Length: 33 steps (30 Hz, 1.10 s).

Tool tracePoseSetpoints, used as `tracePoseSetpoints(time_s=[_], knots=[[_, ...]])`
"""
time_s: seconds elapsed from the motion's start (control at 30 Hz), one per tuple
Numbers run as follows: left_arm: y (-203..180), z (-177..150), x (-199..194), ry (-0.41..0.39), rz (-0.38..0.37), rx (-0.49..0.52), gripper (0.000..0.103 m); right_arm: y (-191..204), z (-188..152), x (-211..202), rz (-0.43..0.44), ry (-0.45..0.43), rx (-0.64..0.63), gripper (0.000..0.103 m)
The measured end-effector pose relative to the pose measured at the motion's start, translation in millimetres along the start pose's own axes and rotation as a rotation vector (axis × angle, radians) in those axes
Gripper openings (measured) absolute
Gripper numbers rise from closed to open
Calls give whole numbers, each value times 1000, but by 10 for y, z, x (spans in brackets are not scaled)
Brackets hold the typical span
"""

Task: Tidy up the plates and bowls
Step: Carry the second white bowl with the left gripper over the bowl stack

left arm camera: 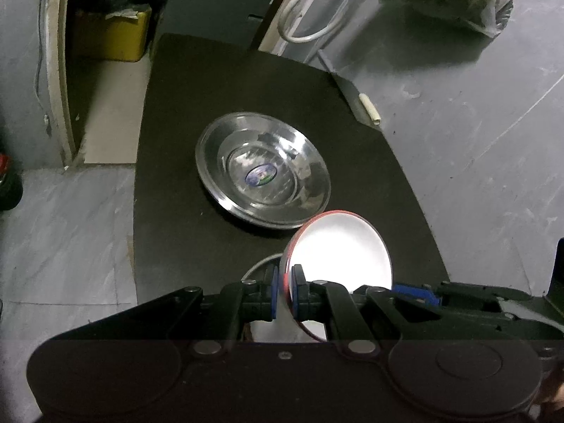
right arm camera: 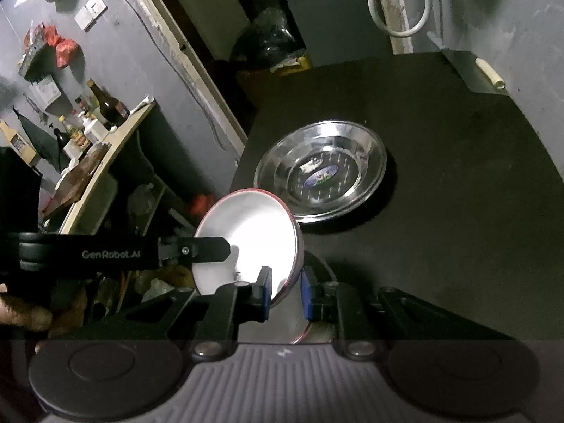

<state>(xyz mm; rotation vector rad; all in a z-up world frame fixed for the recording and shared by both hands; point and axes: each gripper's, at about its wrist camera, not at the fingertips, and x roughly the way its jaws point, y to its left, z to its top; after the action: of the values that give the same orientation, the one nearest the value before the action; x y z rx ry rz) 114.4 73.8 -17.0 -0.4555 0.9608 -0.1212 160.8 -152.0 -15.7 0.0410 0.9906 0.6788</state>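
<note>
A red-rimmed bowl with a white inside point(left arm camera: 338, 250) is held tilted above the black table point(left arm camera: 176, 141). My left gripper point(left arm camera: 284, 290) is shut on its left rim. In the right wrist view the same bowl point(right arm camera: 253, 236) sits between the fingers of my right gripper point(right arm camera: 286, 290), whose blue pads straddle its right rim; a small gap shows on the right side. The left gripper's arm point(right arm camera: 123, 252) reaches in from the left. A steel bowl point(left arm camera: 262, 174) with a sticker inside rests on the table just beyond, and it also shows in the right wrist view point(right arm camera: 320, 171).
A white roll point(left arm camera: 369, 110) lies at the table's far right corner. A white hose point(left arm camera: 310, 7) hangs behind the table. A yellow box point(left arm camera: 109, 35) stands in a doorway at far left. A shelf with bottles point(right arm camera: 95, 120) stands left of the table.
</note>
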Motion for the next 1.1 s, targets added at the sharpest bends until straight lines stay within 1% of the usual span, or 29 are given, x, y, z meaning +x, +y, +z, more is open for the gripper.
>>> tracePoseSetpoints(time_s=[0.6,1.1], knots=[[53,-97,121,92,29,13,10,-51,-51,196,-3,73,32,20],[86,-153,168,113,19,-1,11,-24,-93,242,-19,114,41,20]])
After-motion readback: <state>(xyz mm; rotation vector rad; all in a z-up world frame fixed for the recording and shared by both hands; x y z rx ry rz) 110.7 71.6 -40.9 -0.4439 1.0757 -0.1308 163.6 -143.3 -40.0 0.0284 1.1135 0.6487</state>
